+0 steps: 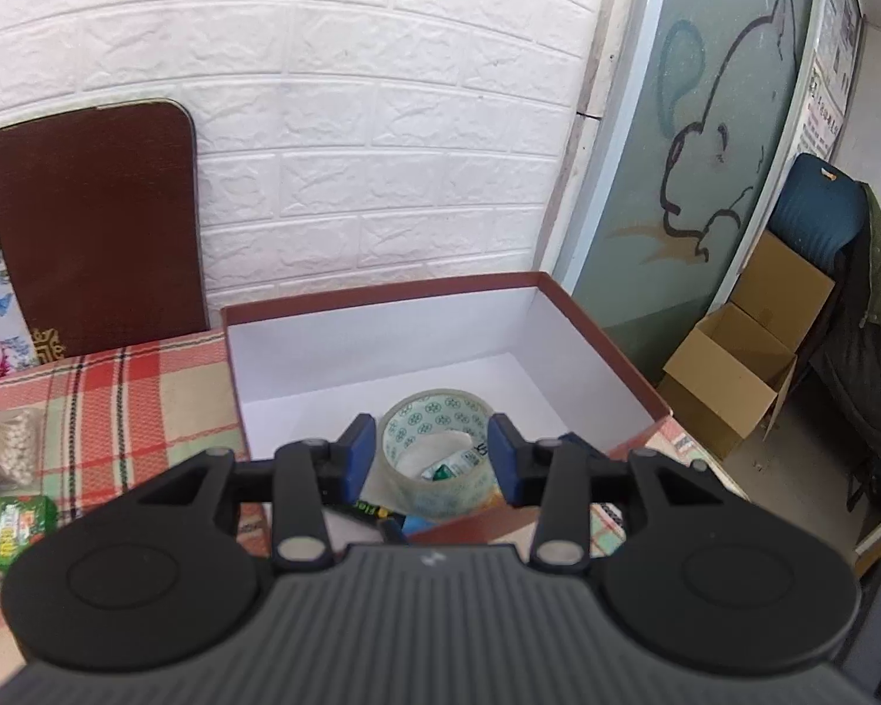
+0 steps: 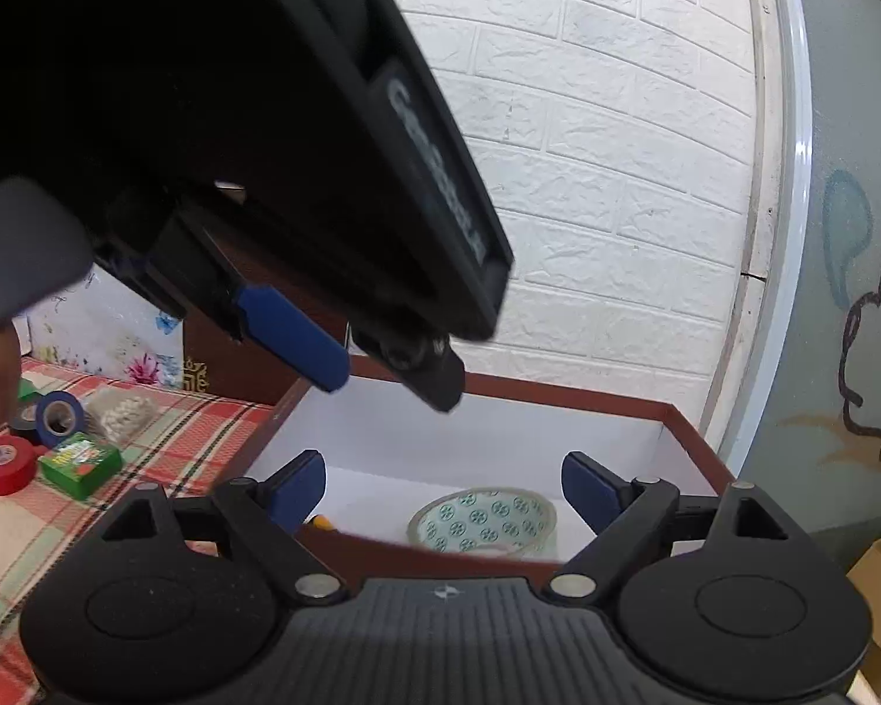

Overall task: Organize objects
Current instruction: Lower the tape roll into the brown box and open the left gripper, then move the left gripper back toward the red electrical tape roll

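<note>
One clear tape roll [image 2: 483, 521] and one open box [image 2: 696, 435] were counted. On the cloth, three coloured tape rolls were seen: red [image 2: 3, 464], blue [image 2: 59, 418], black [image 2: 24, 420]. One green packet [image 2: 79, 464] was noted.

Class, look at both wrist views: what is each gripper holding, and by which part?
Nothing is held. The left gripper is open above the clear patterned tape roll in the red-rimmed white box; the right gripper is open too.
</note>
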Tool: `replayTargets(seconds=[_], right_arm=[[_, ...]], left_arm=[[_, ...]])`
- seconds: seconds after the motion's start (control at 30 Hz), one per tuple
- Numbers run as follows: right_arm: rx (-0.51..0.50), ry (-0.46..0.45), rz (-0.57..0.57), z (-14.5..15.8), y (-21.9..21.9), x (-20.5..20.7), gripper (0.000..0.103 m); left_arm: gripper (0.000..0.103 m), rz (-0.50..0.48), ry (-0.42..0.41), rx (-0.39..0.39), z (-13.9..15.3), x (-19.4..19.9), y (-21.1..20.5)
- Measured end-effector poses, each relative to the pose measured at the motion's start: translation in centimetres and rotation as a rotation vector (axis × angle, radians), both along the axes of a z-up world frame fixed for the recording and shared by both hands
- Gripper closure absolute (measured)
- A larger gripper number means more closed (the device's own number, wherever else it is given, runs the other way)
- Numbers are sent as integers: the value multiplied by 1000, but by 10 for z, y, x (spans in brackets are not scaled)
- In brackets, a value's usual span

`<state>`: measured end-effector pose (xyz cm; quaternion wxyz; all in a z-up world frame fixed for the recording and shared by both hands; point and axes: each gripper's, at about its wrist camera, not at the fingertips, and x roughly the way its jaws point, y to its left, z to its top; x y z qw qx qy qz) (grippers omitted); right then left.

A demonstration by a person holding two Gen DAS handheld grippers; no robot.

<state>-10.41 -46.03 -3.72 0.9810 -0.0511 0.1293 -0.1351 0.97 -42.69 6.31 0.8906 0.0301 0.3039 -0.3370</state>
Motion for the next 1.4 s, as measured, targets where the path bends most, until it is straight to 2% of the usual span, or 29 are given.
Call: replayTargets(seconds=[0.2,0.4,0.77,1.07,1.4], right_arm=[[43,4,-19,-5,-2,-27,15],[79,36,-29,-17,11,-47,15],[115,101,46,-31,52,-47,15],[218,175,125,-41,75,-44,16],[240,263,279,-47,121,-11,20]], left_arm=[[56,11,-50,14,6,-30,30],[55,50,-77,47,-3,-48,65],[54,189,-4,112,-47,-54,137],[51,286,46,155,-89,-54,194],[51,560,47,214,-141,-35,314]])
